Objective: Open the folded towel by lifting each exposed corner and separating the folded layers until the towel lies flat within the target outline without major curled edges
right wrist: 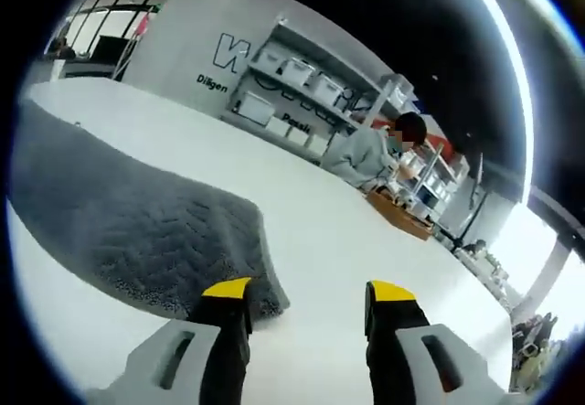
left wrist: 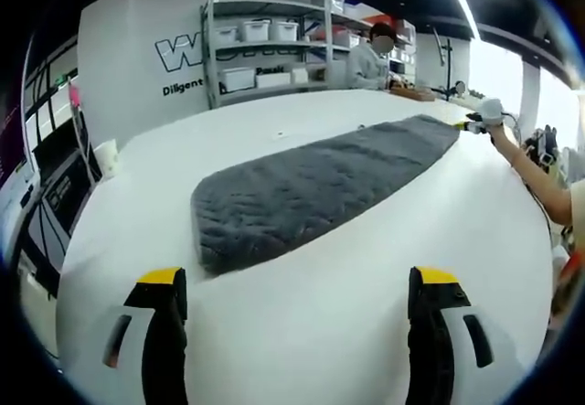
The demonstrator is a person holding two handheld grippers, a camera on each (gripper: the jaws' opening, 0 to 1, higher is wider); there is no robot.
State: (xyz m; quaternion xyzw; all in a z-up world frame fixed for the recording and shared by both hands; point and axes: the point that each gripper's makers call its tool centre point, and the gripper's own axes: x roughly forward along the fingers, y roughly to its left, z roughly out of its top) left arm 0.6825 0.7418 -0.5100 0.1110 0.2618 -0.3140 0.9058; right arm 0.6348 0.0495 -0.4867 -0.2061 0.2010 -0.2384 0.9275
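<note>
Towel (left wrist: 315, 190): grey, quilted, stretched long across the white table (left wrist: 366, 314), running from near centre up toward the far right; in the right gripper view spreading wide to the left, one rounded end just past the jaws.
Left gripper (left wrist: 297, 282): hovering low over bare tabletop, jaws spread wide, yellow tips up, nothing between them; near end of the towel just ahead, slightly left, not touched.
Right gripper (right wrist: 309, 293): jaws parted, empty, left yellow tip right at the towel's edge; touching or just above, hard to call.
Right gripper, seen from the left gripper view: small at the towel's far end, at the far right.
Forearm (left wrist: 535, 176): bare, reaching in from the right edge out to that far end, hand wrapped round the tool.
Background: shelving (left wrist: 270, 48) with white bins against the wall; a person (right wrist: 370, 154) seated beyond the table, head bent down.
</note>
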